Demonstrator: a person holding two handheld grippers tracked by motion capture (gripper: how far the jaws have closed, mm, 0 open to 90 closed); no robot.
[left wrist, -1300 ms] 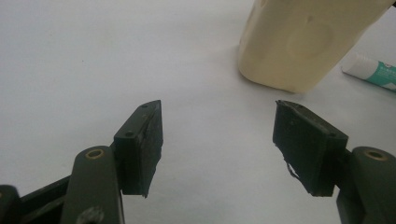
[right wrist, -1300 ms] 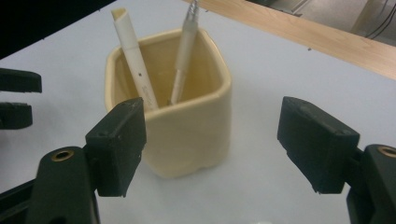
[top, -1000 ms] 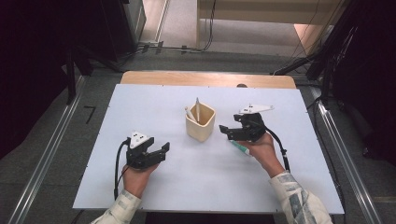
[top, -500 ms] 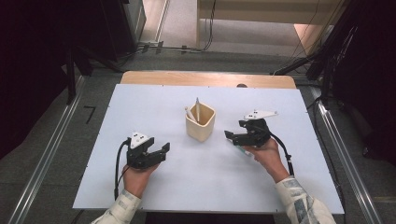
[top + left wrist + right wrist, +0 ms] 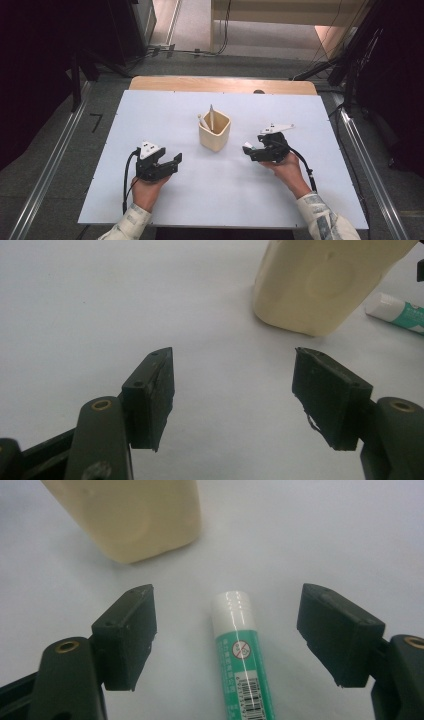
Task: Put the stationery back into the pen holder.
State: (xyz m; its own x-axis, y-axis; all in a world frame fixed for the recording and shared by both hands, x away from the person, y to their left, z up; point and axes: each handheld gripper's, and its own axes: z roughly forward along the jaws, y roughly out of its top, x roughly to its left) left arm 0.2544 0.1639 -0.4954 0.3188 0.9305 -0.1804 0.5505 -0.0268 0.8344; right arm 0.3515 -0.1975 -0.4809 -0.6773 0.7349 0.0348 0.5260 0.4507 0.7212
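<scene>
Straddling the glue stick [image 5: 243, 655] on the table [image 5: 150, 115], the right gripper [image 5: 227, 630] gapes without gripping it. Lifting it into the cup [image 5: 214, 131] remains. The left gripper [image 5: 232, 390] rests half-open, empty.

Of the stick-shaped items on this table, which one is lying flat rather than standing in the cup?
The green-and-white glue stick, lying flat on the white table between the right gripper's open fingers. The two pale sticks stand upright in the beige cup.

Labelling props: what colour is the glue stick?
Glue stick: green body, white cap; right gripper view shows it best.
</scene>
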